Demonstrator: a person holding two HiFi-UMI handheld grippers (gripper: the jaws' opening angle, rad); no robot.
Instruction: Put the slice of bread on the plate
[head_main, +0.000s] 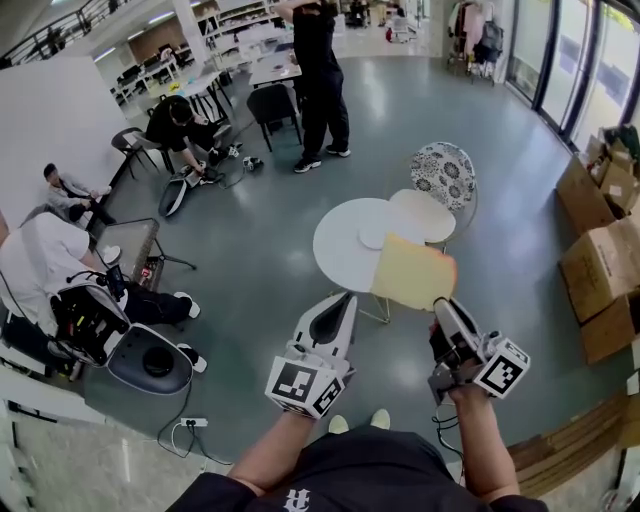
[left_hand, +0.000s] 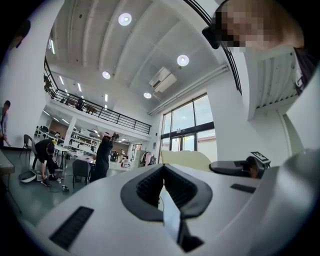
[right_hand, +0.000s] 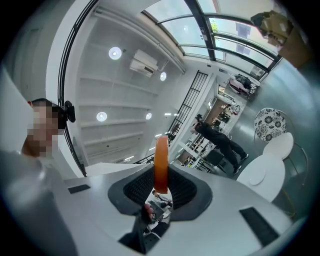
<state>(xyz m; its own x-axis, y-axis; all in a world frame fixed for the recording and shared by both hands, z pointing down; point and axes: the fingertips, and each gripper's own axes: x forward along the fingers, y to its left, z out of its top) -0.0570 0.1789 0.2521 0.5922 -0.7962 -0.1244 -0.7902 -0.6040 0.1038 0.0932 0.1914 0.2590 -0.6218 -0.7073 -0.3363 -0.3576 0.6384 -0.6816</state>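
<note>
One plate (head_main: 372, 237) rests on a round white table (head_main: 335, 255).

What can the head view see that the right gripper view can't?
Only the head view: the left gripper, the wide yellow face of the bread, and people sitting on the floor.

Only the right gripper view: the ceiling lights, and the bread's thin orange edge pinched between the jaws of the right gripper.

Both: the bread, the round white table, the plate, the patterned chair and the standing person.
</note>
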